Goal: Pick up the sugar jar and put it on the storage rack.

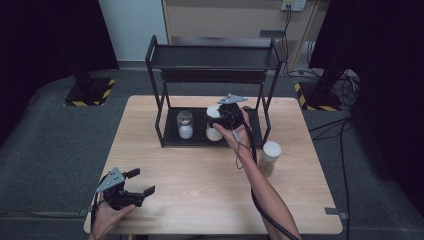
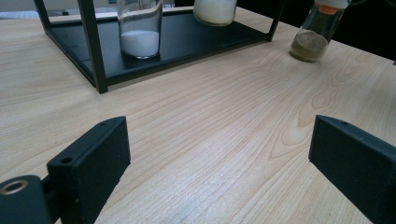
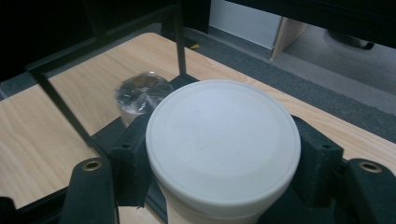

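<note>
Right tool (image 1: 220,120) pinches a white-lidded jar (image 1: 214,131) just under its lid; in the right gripper view both black jaws press the jar's sides, with the round lid (image 3: 223,148) above them. The jar stands upright, long axis vertical, lid up, white contents showing at the bottom. It sits over the lower shelf (image 1: 172,140) of the black rack (image 1: 215,57), toward the right half; whether its base touches the shelf cannot be told. In the left gripper view its rounded bottom (image 2: 215,11) appears slightly above the shelf.

A clear-topped jar (image 1: 185,125) with white powder stands upright on the same shelf, just to the left, apart from the held jar. The rack's front right post (image 1: 268,120) is near the right hand (image 1: 239,132); the upper shelf overhangs, so headroom is tight. The front of the rack is open toward the person.

A third jar (image 1: 271,152), with a white lid and brownish contents, stands on the surface (image 1: 200,190) outside the rack to the right, near the forearm.

Left tool (image 1: 134,186) rests low at the near left corner of the surface, jaws spread wide with nothing between them, bare wood around it. The near half of the surface is open.
</note>
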Action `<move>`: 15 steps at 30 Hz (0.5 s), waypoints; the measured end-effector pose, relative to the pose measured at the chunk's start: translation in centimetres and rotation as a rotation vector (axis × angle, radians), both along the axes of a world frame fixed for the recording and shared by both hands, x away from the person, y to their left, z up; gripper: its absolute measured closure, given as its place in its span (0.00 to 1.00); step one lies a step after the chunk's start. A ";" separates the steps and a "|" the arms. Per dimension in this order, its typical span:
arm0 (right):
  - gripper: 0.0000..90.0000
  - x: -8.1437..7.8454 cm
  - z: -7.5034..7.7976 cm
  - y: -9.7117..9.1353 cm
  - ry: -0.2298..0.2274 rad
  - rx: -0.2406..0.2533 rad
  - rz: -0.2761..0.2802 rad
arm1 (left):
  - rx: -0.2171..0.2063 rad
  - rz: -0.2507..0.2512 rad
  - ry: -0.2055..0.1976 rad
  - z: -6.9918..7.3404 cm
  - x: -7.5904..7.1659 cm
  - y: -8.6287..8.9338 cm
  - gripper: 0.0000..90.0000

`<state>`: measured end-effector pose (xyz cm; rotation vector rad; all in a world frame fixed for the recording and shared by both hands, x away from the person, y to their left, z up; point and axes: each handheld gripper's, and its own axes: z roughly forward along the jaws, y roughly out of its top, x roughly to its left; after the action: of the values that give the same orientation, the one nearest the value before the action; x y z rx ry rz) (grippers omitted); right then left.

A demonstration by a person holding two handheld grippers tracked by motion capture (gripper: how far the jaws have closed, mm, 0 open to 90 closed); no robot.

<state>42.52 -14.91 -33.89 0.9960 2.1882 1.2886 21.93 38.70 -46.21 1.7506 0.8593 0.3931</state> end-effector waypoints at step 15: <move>0.37 2.0 -2.0 1.3 0.010 0.002 -0.044 | 0.002 -0.004 -0.004 0.0 0.0 0.0 0.05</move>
<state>44.52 -13.57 -35.93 1.0482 2.1607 1.2692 21.89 38.69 -46.17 1.7525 0.8529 0.3949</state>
